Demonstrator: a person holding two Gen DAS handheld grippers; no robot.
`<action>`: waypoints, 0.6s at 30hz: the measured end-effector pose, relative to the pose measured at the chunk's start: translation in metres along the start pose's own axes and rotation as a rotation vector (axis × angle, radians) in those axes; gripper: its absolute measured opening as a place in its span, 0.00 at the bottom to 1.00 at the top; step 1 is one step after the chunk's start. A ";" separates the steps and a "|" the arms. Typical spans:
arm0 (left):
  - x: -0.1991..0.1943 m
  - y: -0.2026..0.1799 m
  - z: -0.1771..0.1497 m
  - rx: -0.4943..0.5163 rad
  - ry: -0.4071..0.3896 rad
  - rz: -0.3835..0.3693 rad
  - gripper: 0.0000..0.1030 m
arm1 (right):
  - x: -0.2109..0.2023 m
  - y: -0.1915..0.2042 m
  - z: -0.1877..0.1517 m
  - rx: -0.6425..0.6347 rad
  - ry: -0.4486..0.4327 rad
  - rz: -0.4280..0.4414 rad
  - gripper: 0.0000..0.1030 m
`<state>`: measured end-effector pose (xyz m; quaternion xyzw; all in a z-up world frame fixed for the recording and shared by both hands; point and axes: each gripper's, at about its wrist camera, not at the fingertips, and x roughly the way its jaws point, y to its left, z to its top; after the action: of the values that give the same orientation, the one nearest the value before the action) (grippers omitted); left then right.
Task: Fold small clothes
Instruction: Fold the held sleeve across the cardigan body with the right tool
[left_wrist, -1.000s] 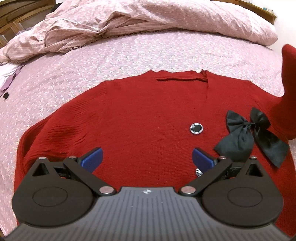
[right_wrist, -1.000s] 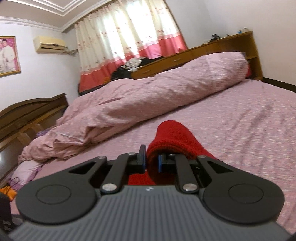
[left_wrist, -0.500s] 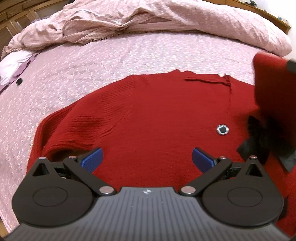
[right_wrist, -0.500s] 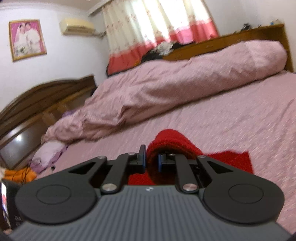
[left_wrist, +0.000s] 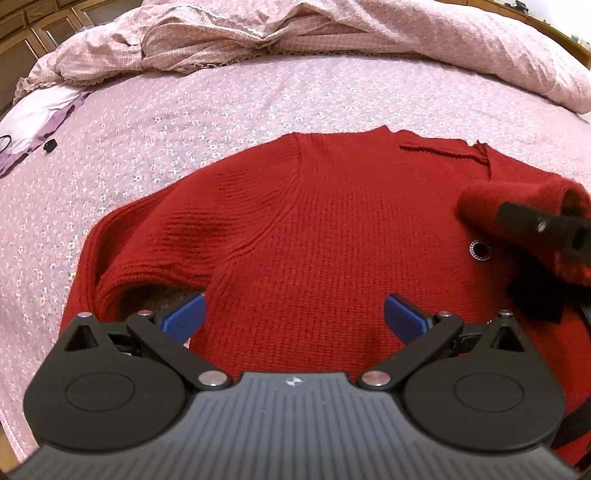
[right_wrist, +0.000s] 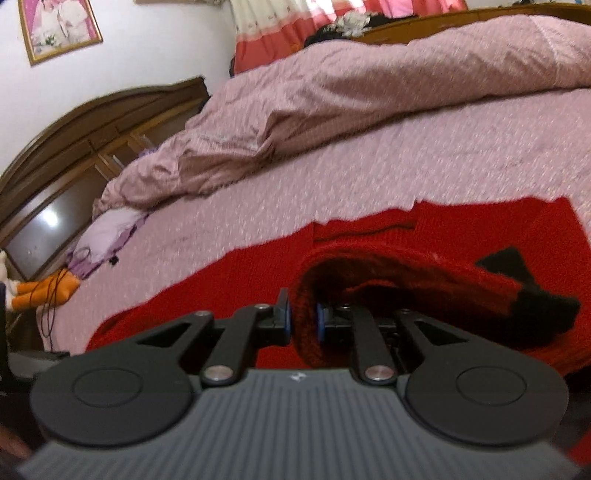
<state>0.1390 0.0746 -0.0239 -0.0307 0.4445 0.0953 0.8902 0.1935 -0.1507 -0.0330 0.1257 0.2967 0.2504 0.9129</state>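
Red knit sweater (left_wrist: 332, 229) lies flat on the bed, ahead of and beneath the wide-apart, empty jaws of the left gripper (left_wrist: 293, 319). Soft, limp and stretchy, it probably holds best at a cuff: the right gripper (right_wrist: 303, 325) pinches the sleeve cuff (right_wrist: 308, 295), its jaws just beginning to part.

A deep red knitted sweater (left_wrist: 332, 229) with a ribbed texture carries a black fabric bow (right_wrist: 535, 295) and a round dark button with a silvery rim (left_wrist: 479, 251). The bedsheet (left_wrist: 221, 118) beneath is pale pink with tiny white flowers. The far rumpled quilt (left_wrist: 406, 33) is dusty pink in a fine check. The gripper pads (left_wrist: 184, 317) are blue on black arms.
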 end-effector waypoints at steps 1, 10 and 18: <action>0.001 0.000 0.000 -0.002 0.002 0.001 1.00 | 0.002 0.000 -0.003 -0.002 0.011 -0.002 0.17; 0.009 0.007 -0.001 -0.023 0.021 0.000 1.00 | 0.019 0.000 -0.021 0.022 0.132 -0.034 0.28; 0.007 0.008 -0.001 -0.028 0.020 0.003 1.00 | 0.013 0.012 -0.021 -0.013 0.158 -0.022 0.57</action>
<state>0.1413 0.0834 -0.0298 -0.0434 0.4519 0.1026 0.8851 0.1851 -0.1315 -0.0514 0.0965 0.3674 0.2515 0.8902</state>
